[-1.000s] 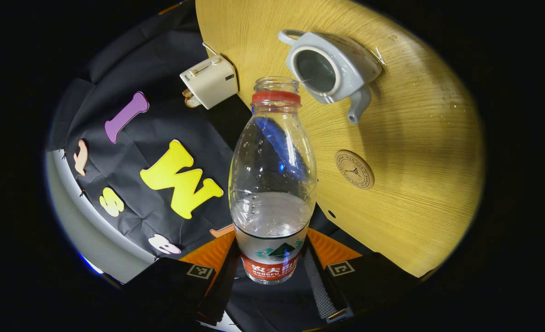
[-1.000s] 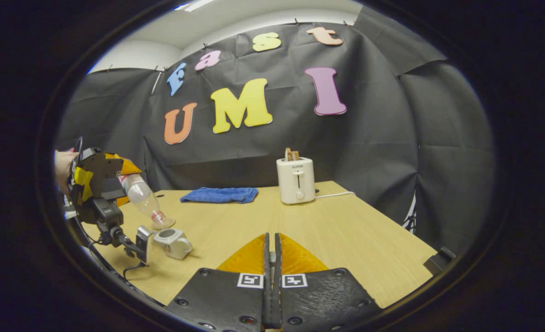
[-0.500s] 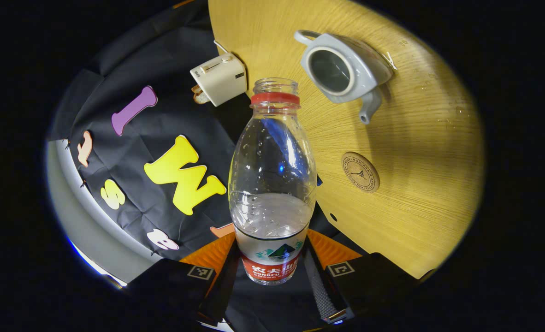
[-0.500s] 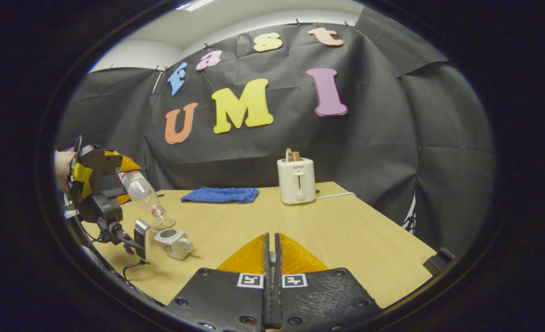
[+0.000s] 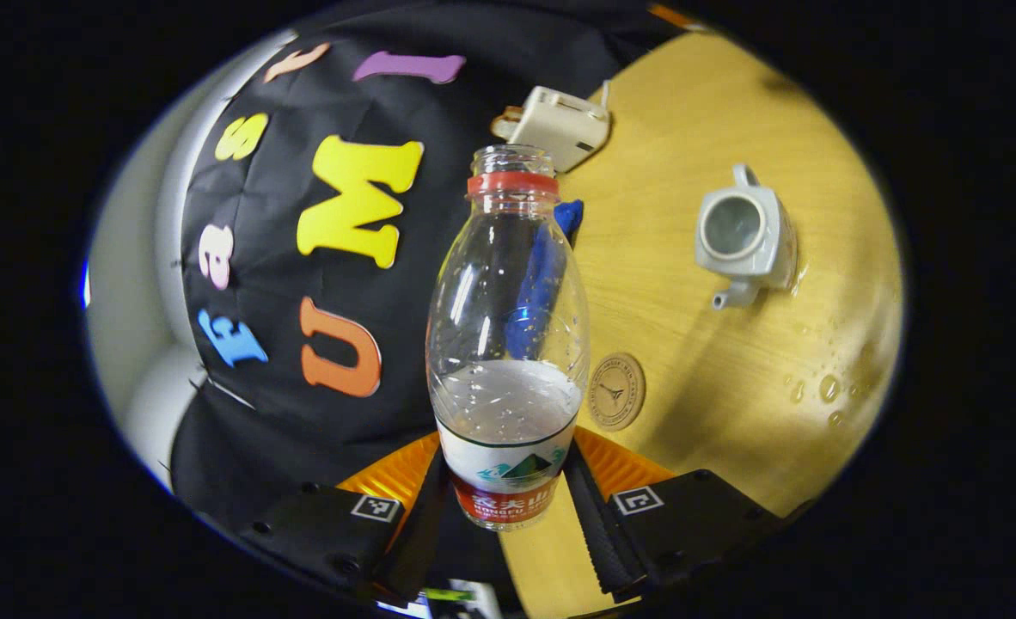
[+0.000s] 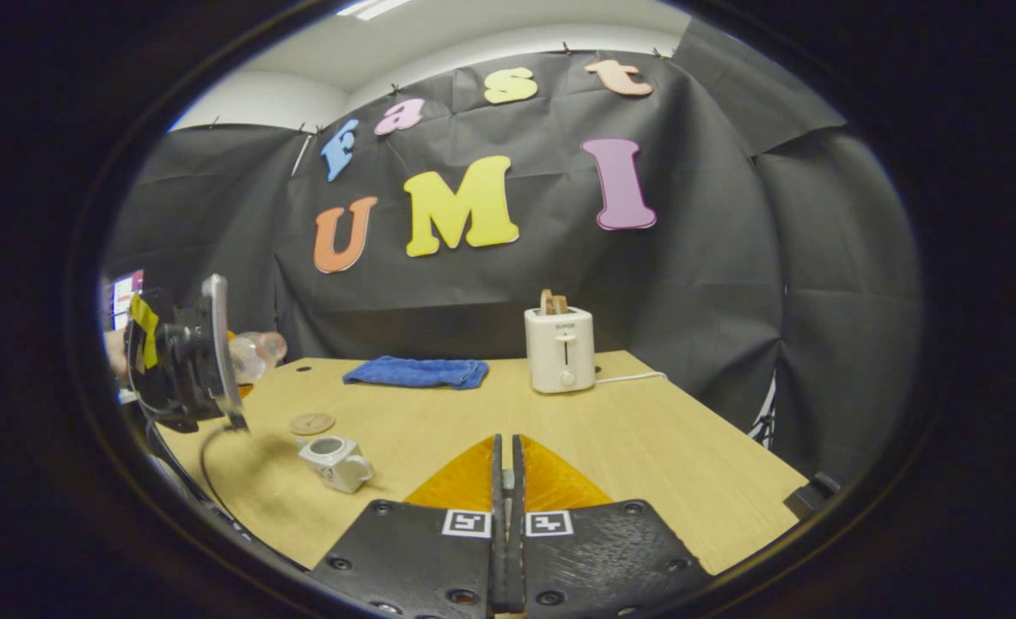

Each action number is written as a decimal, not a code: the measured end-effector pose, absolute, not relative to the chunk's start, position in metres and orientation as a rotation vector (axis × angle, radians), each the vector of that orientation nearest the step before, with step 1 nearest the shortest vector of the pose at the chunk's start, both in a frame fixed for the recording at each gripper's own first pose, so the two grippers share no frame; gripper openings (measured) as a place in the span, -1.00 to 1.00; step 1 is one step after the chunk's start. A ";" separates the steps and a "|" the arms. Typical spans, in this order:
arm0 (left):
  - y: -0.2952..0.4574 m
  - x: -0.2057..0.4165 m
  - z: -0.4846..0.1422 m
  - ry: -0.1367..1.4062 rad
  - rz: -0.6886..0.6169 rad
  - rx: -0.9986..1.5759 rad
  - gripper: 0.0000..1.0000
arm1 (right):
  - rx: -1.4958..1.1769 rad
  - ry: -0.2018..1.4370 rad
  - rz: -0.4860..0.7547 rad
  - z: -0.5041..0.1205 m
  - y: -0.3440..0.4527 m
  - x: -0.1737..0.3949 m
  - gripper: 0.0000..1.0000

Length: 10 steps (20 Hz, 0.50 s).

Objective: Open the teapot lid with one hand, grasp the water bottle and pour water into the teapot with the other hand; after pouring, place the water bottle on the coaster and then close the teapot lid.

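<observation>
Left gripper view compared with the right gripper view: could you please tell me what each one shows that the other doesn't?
Left gripper view adds: the left gripper clamped on the water bottle, the water left in its lower part, and water drops on the table near the teapot.

Right gripper view adds: the right gripper shut with nothing visible between its fingers, and the toaster cord.

Both share: the lidless teapot, the coaster, the blue cloth, the toaster, the table.

left hand-held gripper clamped raised, right hand-held gripper closed
</observation>
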<state>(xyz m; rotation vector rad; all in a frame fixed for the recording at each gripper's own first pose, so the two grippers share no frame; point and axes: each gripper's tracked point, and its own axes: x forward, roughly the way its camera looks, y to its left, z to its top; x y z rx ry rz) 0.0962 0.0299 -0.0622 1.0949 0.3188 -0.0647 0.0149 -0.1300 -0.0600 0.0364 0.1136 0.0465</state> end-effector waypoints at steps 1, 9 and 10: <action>0.029 0.095 -0.062 0.307 -0.065 0.984 0.49 | 0.032 0.113 0.049 -0.059 -0.128 0.014 -0.99; 0.026 0.096 -0.055 0.199 -0.044 0.234 0.51 | 0.014 0.091 0.060 -0.044 -0.111 0.014 -1.00; 0.027 0.096 -0.052 0.182 -0.056 0.159 0.51 | 0.010 0.094 0.059 -0.044 -0.109 0.014 -1.00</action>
